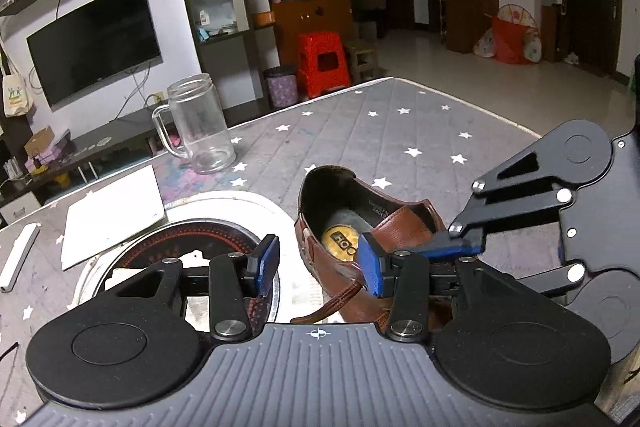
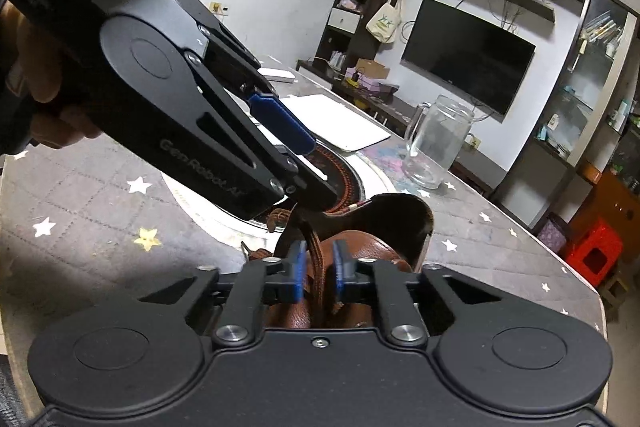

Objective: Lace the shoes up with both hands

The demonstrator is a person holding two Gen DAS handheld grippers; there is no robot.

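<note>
A brown leather shoe [image 1: 400, 219] lies on the grey star-patterned tablecloth [image 1: 380, 131], its opening facing the left wrist camera. In the right wrist view the shoe [image 2: 380, 243] sits just ahead of my right gripper [image 2: 319, 269], whose blue pads are shut on a brown shoelace [image 2: 317, 259] rising from the tongue. My left gripper [image 1: 319, 265] stands open beside the shoe's side. A loose stretch of lace [image 1: 340, 297] runs below its jaws, unheld. The right gripper [image 1: 454, 247] reaches in from the right over the shoe. The left gripper [image 2: 318, 171] comes in from the upper left, held by a hand [image 2: 44, 107].
An empty glass mug [image 1: 200, 131] stands behind the shoe. A white sheet [image 1: 112, 215] and a white bar [image 1: 18, 261] lie at the left. A round hob [image 1: 192, 239] is set into the table under my left gripper. The table's far edge [image 1: 392, 79] is close.
</note>
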